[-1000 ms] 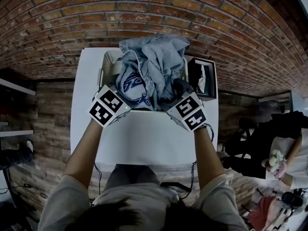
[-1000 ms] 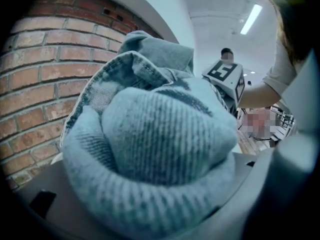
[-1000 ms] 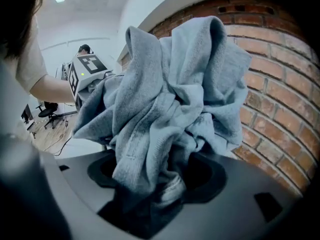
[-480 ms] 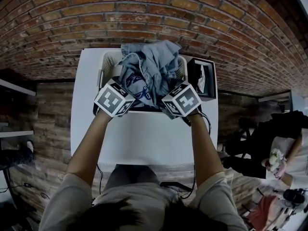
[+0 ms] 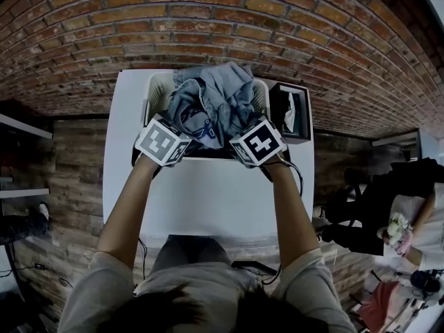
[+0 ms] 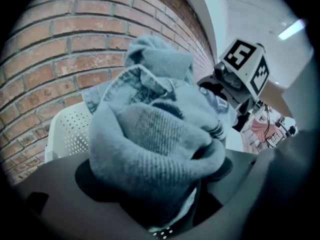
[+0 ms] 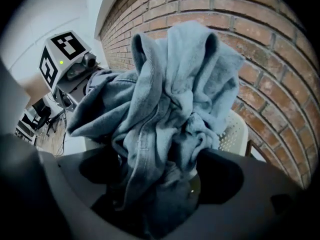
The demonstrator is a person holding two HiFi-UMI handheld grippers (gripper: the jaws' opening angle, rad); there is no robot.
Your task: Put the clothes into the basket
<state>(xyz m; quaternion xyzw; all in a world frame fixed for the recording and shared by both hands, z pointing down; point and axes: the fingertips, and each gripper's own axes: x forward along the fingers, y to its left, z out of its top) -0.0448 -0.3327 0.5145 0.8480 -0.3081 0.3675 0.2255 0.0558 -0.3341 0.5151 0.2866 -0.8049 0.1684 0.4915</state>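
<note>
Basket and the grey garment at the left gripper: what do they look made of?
The basket looks like white matte plastic: rigid wall with rows of punched holes. The grey garment looks like soft ribbed knit, perhaps cotton or fleece: fine ribs across its folds.

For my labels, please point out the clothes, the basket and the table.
clothes (image 5: pixel 211 106), head view, middle of the pile
basket (image 5: pixel 156 92), head view, left perforated wall
table (image 5: pixel 208 200), head view, bare white top

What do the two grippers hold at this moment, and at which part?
Nothing firmly, it seems. The jaws of the left gripper and right gripper have just been opening; the near folds of the clothes lie between them, over the basket.
</note>
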